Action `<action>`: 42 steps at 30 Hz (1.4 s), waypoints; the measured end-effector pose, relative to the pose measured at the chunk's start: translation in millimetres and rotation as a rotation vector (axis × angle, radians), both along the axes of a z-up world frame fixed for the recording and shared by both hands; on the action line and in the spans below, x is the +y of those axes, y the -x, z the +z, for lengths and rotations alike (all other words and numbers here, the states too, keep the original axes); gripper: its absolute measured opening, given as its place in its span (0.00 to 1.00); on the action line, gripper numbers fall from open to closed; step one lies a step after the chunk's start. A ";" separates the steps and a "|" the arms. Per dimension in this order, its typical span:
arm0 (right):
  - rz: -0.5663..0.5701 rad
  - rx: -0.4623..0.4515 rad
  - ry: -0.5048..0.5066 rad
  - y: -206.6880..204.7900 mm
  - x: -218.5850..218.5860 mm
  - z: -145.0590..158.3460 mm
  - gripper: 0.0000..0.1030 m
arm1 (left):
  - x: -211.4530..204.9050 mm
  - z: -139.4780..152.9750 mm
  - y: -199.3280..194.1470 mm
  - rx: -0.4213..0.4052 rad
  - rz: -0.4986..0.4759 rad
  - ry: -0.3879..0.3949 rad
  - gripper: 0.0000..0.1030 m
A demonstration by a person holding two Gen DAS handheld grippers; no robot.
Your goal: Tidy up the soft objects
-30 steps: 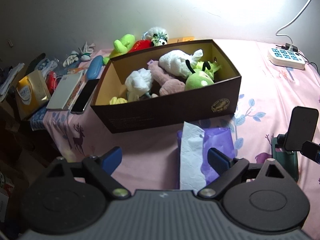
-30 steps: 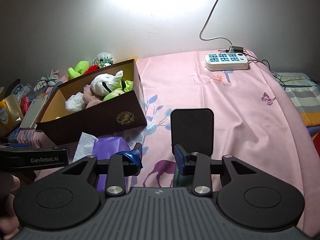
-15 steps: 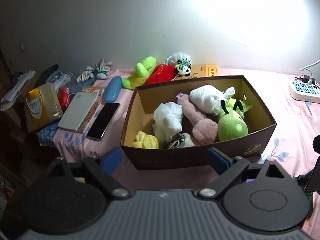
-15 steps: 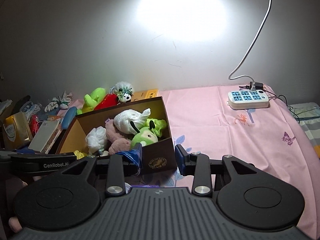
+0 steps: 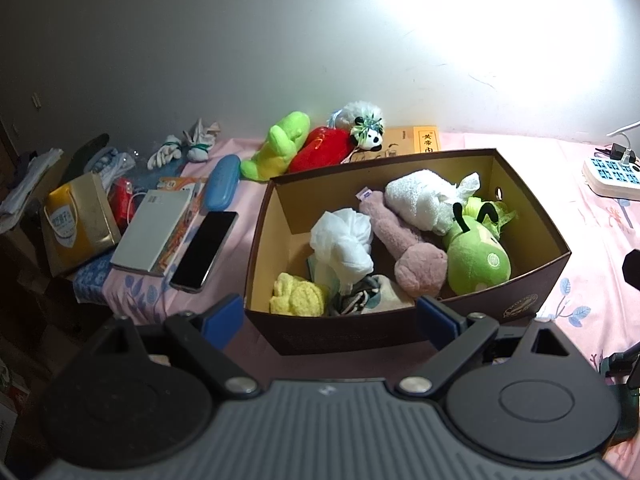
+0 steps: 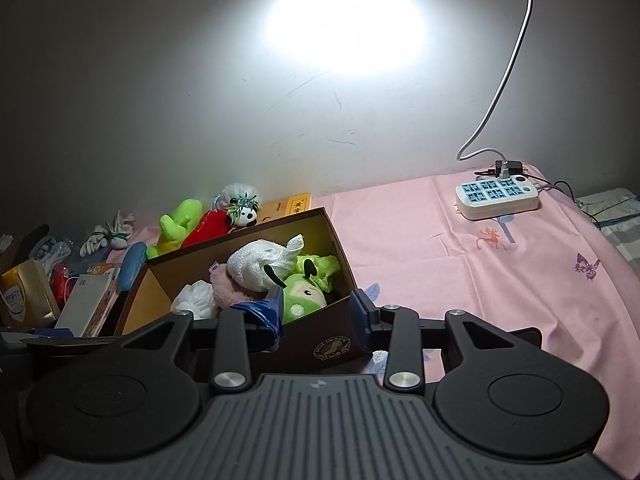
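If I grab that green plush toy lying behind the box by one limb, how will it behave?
The green plush toy looks soft and stuffed, so it will probably sag and dangle rather than stay rigid. It seems light, likely an easy lift. It leans against the red plush, which may shift or topple as it goes.

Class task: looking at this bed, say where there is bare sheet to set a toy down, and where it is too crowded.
Free: pink sheet between the box and power strip. Crowded: left of the box, around the phone, notebook and gold bag; plush toys fill the strip behind it.
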State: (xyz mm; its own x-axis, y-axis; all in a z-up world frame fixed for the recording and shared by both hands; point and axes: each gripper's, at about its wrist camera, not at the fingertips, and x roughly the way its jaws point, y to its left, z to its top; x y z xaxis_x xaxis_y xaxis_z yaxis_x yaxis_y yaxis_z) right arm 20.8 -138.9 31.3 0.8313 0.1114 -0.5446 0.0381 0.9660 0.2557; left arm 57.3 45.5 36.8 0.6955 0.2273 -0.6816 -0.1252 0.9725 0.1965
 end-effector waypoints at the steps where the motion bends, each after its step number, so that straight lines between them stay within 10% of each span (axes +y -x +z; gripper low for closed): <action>1: 0.000 0.002 0.002 -1.4 1.5 -1.1 0.19 | 0.7 -1.6 -2.9 0.004 -0.001 -0.001 0.93; 42: 0.170 0.034 0.039 -18.8 25.8 -20.9 0.21 | 7.9 -26.4 -32.2 0.091 -0.024 0.057 0.93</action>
State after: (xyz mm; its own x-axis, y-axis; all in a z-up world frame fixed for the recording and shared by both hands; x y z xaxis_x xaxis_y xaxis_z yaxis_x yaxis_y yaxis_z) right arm 39.5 -113.1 10.4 0.7832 0.2273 -0.5788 -0.1188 0.9684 0.2195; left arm 89.6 53.4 10.3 0.6349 0.1699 -0.7537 -0.0857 0.9850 0.1499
